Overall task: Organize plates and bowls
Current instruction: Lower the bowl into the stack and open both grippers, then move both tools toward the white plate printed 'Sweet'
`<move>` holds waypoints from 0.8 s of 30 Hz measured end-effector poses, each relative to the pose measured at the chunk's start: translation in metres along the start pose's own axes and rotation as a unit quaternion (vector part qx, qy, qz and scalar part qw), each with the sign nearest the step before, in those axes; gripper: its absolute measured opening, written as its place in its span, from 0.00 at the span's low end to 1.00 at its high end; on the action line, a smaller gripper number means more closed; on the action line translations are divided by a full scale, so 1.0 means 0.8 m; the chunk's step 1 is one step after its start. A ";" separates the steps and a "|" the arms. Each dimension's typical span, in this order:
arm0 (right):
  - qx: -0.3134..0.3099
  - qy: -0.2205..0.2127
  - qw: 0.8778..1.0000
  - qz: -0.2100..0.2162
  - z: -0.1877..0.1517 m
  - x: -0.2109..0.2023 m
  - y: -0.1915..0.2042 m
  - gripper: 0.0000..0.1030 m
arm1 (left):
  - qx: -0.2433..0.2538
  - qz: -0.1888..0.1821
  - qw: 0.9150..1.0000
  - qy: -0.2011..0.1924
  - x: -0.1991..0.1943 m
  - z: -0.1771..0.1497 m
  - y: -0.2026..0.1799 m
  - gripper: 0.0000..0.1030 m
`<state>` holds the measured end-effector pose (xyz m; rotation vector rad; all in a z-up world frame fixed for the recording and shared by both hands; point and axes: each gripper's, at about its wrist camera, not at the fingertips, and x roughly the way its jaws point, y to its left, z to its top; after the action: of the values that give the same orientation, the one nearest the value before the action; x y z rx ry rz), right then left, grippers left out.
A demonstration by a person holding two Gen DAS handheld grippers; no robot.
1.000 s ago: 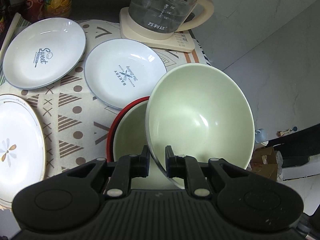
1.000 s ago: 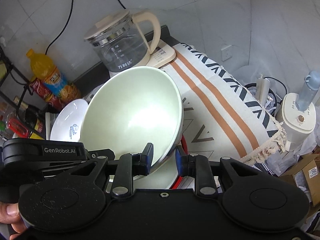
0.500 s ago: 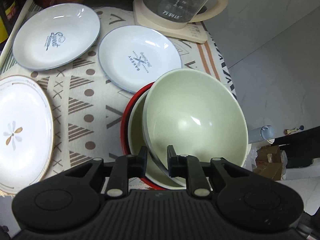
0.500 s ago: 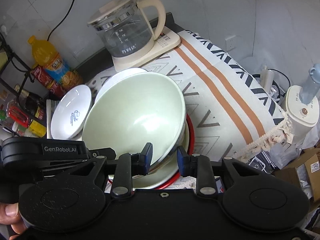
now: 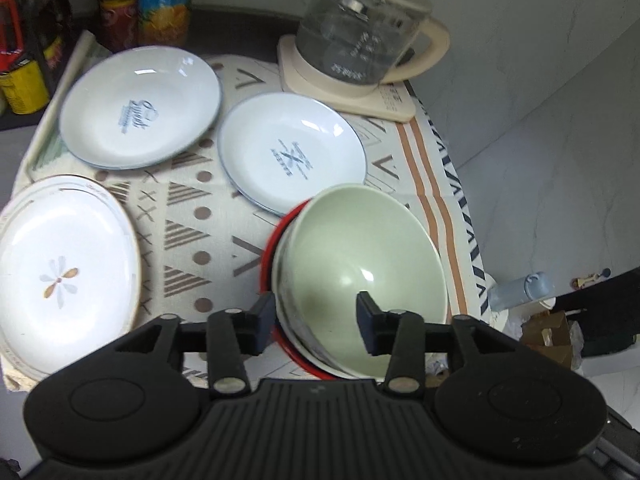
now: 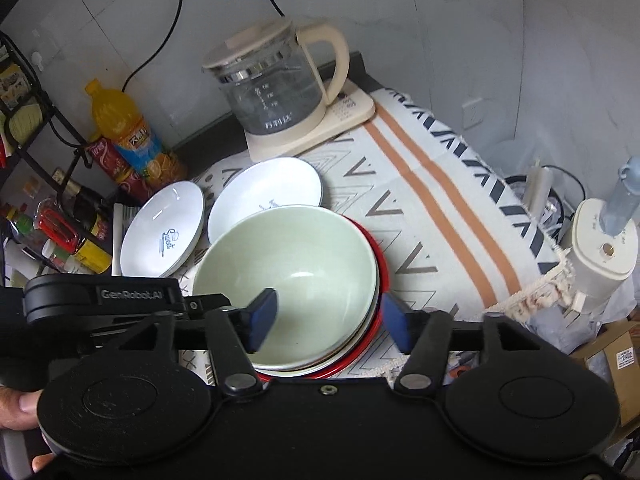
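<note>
Left wrist view
- Tongs: your left gripper (image 5: 316,312) has just been opening; the jaws are spread to either side of the near rim of the green bowl (image 5: 360,268), pads clear of it, pinching nothing.
- Task thing: the green bowl sits nested in the red-rimmed bowl stack (image 5: 270,256) near the table's right edge, toward your corner.
- Step: release after nesting, as I read it; the bowls look gathered.
- Plates: Sweet plate (image 5: 140,108) toward the far left, bakery plate (image 5: 292,156) just beyond the stack and touching or overlapping it, flower plate (image 5: 64,272) at the left edge. None stacked yet.
- Next: lift clear of the rim without nudging the bowl, then go for a plate.

Right wrist view
- Tongs: your right gripper (image 6: 328,320) has also just been opening; jaws apart, one pad inside the green bowl (image 6: 292,276), one outside its rim, neither pressing.
- Hand: your fingertips (image 6: 20,404) show at the lower left, behind the left tool's body.
- In the way: the kettle (image 6: 280,92) on its base at the far edge, the orange bottle (image 6: 128,136) and jars at the far left corner crowd the plates.
- Risk: the stack sits close to the tablecloth (image 6: 440,200) fringe at the near edge; a catch on withdrawal could tip it.
</note>
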<state>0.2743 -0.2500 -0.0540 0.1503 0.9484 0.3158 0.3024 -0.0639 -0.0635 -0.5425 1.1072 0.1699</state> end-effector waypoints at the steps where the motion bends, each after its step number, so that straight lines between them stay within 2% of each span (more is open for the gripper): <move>1: -0.006 -0.005 1.000 0.006 0.000 -0.003 0.003 0.68 | -0.004 0.003 1.000 -0.005 -0.005 -0.002 0.003 0.48; 2: -0.010 -0.010 1.000 0.011 -0.001 -0.005 0.005 0.74 | -0.008 0.005 1.000 -0.011 -0.010 -0.003 0.008 0.49; 4: -0.011 -0.023 0.999 0.021 -0.002 -0.009 0.009 0.81 | -0.017 0.011 1.000 -0.021 -0.022 -0.008 0.018 0.53; 10: -0.007 -0.033 0.999 0.041 -0.005 -0.011 0.022 0.87 | -0.038 0.043 0.997 -0.055 -0.055 -0.018 0.053 0.61; 14: -0.009 -0.035 0.998 0.060 -0.007 -0.011 0.038 0.89 | -0.044 0.060 0.994 -0.078 -0.077 -0.025 0.075 0.67; 19: -0.040 -0.031 0.995 0.081 -0.013 -0.011 0.067 0.89 | -0.052 0.077 0.991 -0.094 -0.097 -0.035 0.103 0.77; 24: -0.082 -0.021 0.992 0.091 -0.019 -0.007 0.098 0.89 | -0.079 0.097 0.987 -0.097 -0.106 -0.042 0.137 0.78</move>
<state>0.2434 -0.1784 -0.0374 0.0931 0.8650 0.5549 0.1941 0.0246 -0.0357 -0.5463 0.9594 0.4737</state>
